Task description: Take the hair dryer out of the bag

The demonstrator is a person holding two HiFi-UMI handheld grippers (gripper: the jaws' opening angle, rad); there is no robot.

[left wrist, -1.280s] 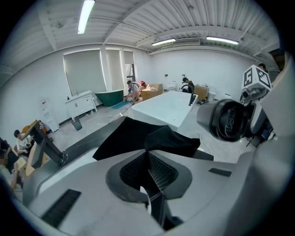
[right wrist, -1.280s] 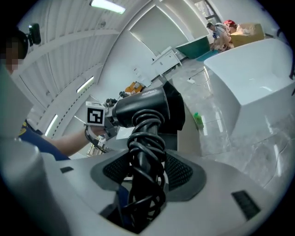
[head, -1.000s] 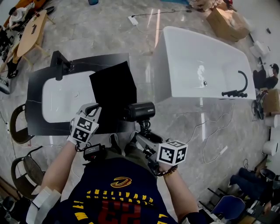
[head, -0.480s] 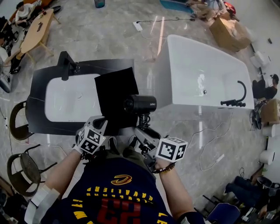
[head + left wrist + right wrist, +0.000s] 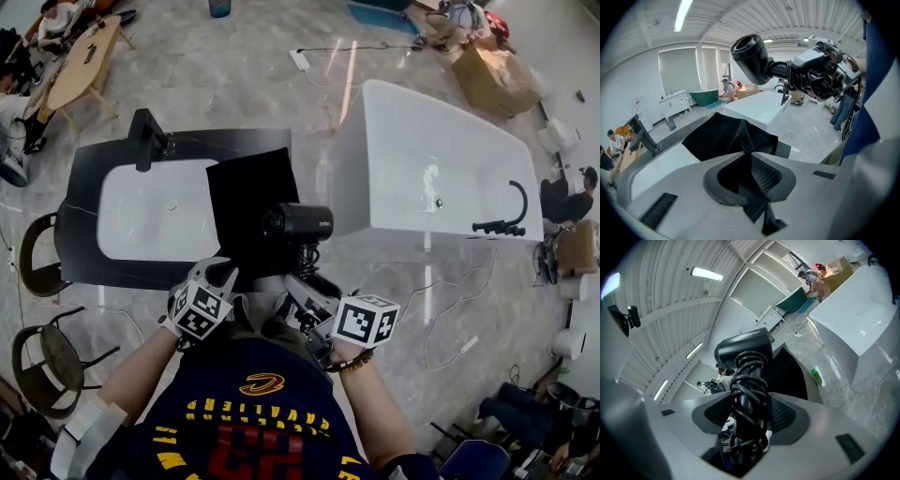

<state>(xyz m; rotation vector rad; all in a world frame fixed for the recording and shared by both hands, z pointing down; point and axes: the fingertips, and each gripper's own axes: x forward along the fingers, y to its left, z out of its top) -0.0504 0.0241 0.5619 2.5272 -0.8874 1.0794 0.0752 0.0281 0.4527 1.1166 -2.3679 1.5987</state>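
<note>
Hair dryer [image 5: 300,223] has risen; bag [image 5: 246,197] drapes sink counter [image 5: 80,206] on marble floor [image 5: 234,75].

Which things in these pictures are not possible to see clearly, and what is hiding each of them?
- Bag opening: head view; the cloth is plain black and the hair dryer covers its near part.
- Cord end and plug: right gripper view; the coils run down between the right gripper fingers and past the bottom edge.
- Print on the dryer body: all views; too small.
- How deep the left gripper pinches the bag: left gripper view; dark gap.
</note>
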